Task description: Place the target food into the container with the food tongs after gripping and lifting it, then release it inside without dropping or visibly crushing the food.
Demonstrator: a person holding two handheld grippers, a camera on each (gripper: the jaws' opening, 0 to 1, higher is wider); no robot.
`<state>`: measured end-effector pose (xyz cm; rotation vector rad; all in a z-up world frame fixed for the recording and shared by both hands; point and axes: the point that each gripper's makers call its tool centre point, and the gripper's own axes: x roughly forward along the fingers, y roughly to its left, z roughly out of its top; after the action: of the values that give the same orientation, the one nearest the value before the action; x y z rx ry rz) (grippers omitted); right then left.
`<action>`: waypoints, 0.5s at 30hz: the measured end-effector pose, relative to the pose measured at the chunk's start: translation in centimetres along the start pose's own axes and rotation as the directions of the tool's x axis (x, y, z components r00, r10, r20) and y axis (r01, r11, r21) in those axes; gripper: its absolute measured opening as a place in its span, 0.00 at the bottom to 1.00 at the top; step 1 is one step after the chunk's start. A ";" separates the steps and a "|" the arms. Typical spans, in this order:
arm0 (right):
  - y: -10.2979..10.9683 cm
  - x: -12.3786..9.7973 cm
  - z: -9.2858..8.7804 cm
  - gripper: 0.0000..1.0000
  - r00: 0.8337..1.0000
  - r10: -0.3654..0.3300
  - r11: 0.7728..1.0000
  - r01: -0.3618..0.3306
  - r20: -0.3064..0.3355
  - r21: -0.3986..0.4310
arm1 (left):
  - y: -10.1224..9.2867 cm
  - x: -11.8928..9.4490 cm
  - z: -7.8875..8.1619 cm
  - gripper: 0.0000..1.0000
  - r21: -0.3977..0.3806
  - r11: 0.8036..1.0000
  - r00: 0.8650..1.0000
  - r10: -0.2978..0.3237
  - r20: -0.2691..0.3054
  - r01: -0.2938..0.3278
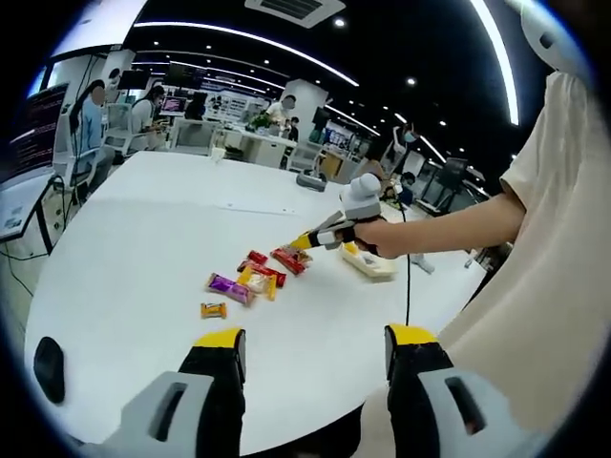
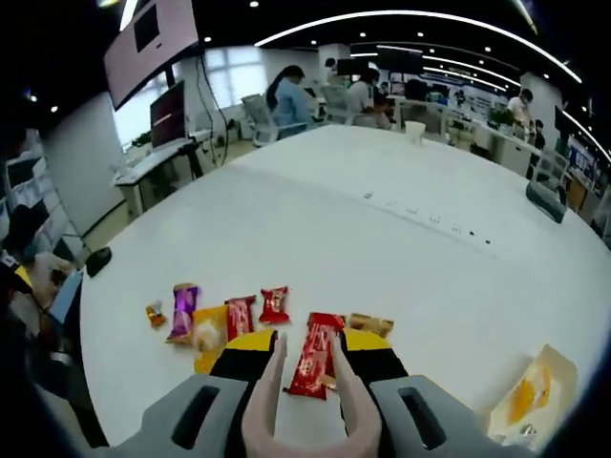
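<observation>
Half the job at best was done here: my right gripper (image 2: 305,382) had the tongs (image 2: 304,401) squeezed between its jaws, and their pinkish tips sat either side of the red snack packet (image 2: 313,355), though I couldn't tell if they'd pinched it yet. It lay flat on the white table (image 2: 382,248), the container (image 2: 535,391) well apart. My left gripper (image 1: 315,348) hung open, empty. Big office, desks, ceiling lights.
</observation>
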<state>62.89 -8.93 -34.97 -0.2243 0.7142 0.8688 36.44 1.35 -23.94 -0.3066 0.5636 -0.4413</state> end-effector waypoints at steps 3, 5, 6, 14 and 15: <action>-0.2 0.4 -0.5 0.25 1.000 -0.002 1.000 0.002 -0.016 0.006 | 0.1 0.3 0.3 0.60 0.000 1.000 1.000 -0.002 -0.001 0.002; -0.3 0.5 -0.7 0.25 1.000 -0.003 1.000 0.004 -0.022 0.010 | 0.2 0.4 0.5 0.60 0.001 1.000 1.000 0.001 -0.002 -0.001; -0.3 0.6 -0.7 0.25 1.000 -0.002 1.000 0.002 -0.025 0.013 | 0.2 0.4 0.5 0.60 0.000 1.000 1.000 0.001 -0.001 -0.001; -0.4 1.4 -1.2 0.25 0.999 0.003 1.000 -0.003 -0.045 -0.005 | 0.5 0.8 0.5 0.59 -0.009 1.000 1.000 0.007 -0.011 -0.007; -0.4 1.5 -1.2 0.25 0.999 0.003 1.000 -0.003 -0.047 -0.018 | 0.6 0.9 0.4 0.59 -0.009 1.000 1.000 0.007 -0.016 -0.007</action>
<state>63.26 -8.83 -36.89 -0.2608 0.7504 0.8755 37.53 1.47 -24.21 -0.3103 0.5819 -0.4346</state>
